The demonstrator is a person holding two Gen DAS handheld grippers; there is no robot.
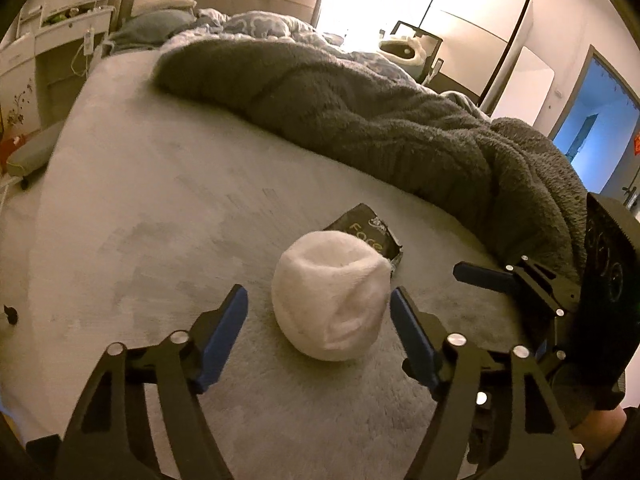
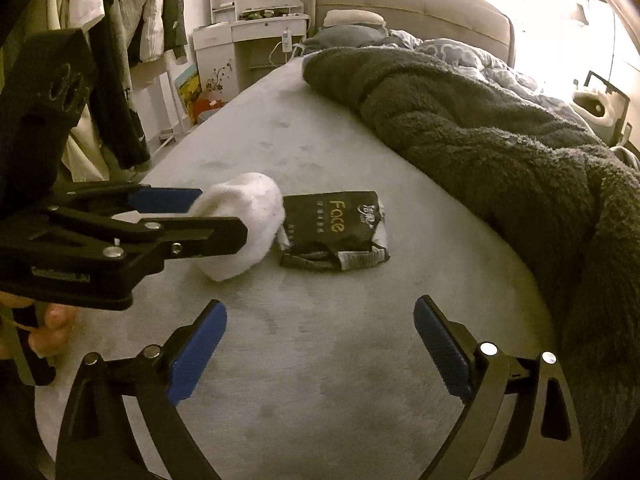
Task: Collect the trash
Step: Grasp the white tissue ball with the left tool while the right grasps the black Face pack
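Bedroom, warm light; grey bed sheet [image 1: 160,184] filled the middle of both views, with a dark fleece blanket [image 1: 360,108] heaped along the upper right and a white dressing table [image 2: 248,36] at upper centre of the right wrist view.

Two pieces of likely trash lay on the sheet near frame centre: a white crumpled wad [image 1: 332,296] — paper or cloth, could not tell — and a torn black packet [image 2: 336,228] marked "Face", touching or just beside the wad on its far side in the left wrist view.

Left gripper [image 1: 318,304] was the nearer one. Its jaws stood partly open and bracketed the wad, one blue pad at each side; the right-hand pad looked just at the wad's edge, the left-hand pad stood clear. No grip seen yet. Wad was roundish, no clear long axis.

Right gripper [image 2: 320,320] hung with jaws wide and nothing between them, lower in frame than the packet, apart from it. Packet's long axis ran left to right across that view, square to the jaws.

Obstructions: the packet crowded the wad's far side — a closing grip might catch it. Blanket well apart.
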